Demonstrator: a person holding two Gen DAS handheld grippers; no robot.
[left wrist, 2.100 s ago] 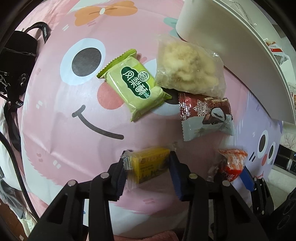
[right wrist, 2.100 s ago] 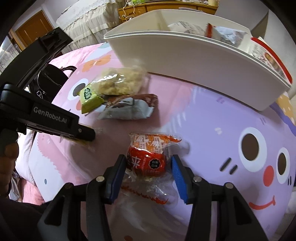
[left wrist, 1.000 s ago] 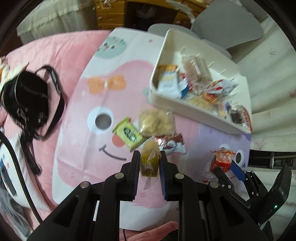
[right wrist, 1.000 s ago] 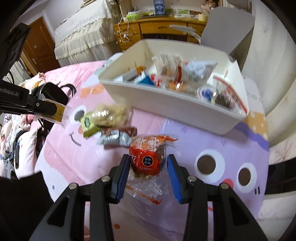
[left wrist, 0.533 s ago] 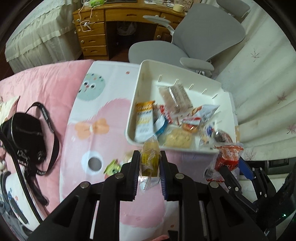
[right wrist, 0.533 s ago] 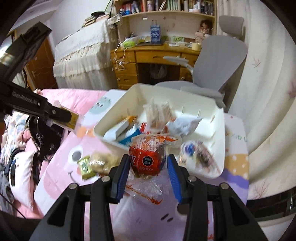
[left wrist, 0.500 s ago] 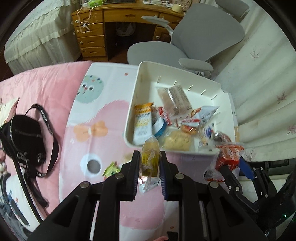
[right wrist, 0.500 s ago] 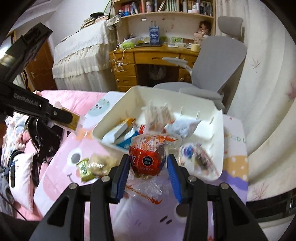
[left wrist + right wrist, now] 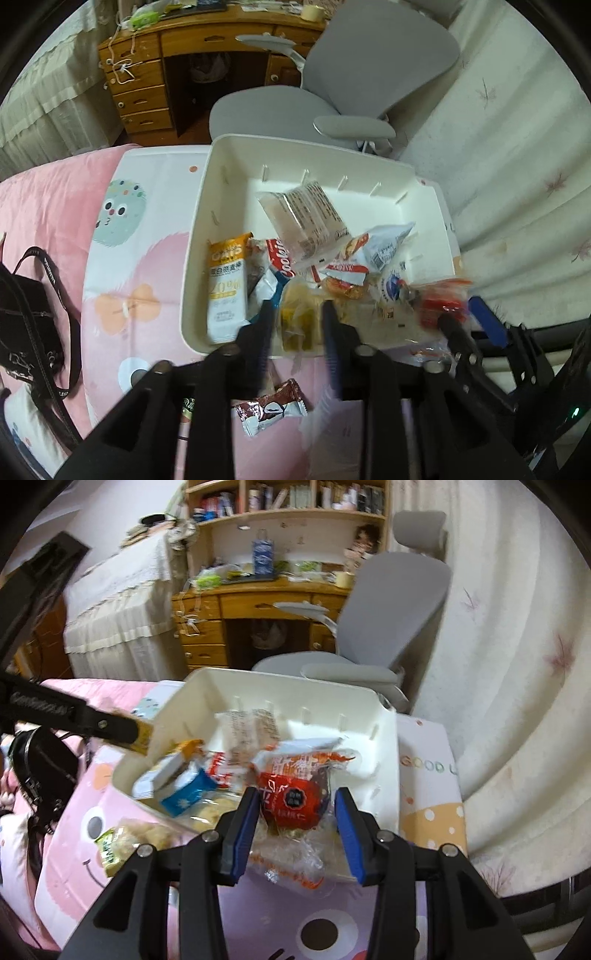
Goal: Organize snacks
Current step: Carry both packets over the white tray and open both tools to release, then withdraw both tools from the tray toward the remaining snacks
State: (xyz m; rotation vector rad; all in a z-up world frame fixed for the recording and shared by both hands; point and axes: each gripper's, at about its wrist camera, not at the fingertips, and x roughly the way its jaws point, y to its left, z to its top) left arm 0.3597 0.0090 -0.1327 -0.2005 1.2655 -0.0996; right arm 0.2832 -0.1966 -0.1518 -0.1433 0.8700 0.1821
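Two light, crinkly, slippery snack packets, each best pinched across its plump middle rather than by a thin sealed end that would slide free. Left claw [image 9: 297, 325] clenched on a small yellow packet [image 9: 295, 325], blurred, held above the near edge of a white bin [image 9: 199, 221]; right claw [image 9: 295, 812] parted slightly, its pads just beside a round red packet [image 9: 293, 797] in clear wrap with a ruffled orange top, hard to tell whether gripped or released, above the bin's near right corner. More packets piled in the bin, and a brown-and-white packet [image 9: 271, 408] left on the pink cartoon cloth [image 9: 122, 306] covering the tabletop.
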